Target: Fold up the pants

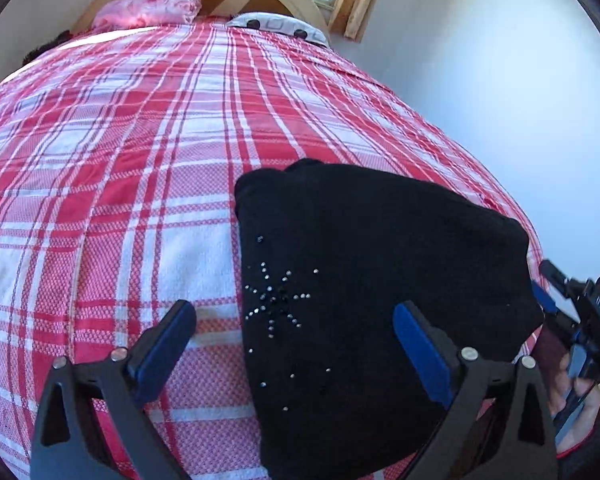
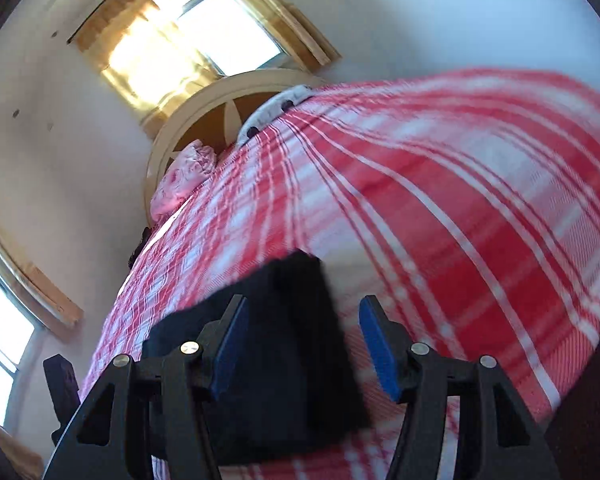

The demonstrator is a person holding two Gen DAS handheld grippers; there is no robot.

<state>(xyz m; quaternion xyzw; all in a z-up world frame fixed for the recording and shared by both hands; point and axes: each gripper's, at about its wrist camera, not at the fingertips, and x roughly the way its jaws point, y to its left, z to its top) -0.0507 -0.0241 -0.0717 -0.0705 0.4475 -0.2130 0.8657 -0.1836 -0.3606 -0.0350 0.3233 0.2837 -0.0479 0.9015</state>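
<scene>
Black pants (image 1: 372, 280), folded into a compact bundle, lying on the red plaid bedspread (image 1: 140, 160). Left hand-held gripper (image 1: 296, 336) spread wide over the bundle's rhinestone edge, gripping nothing. Right hand-held gripper (image 2: 300, 340) half open, empty.

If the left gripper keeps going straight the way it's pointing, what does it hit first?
Most likely the folded black pants, near their left edge, where the studs are. The left gripper is open and points down at them; depth is uncertain.
</scene>
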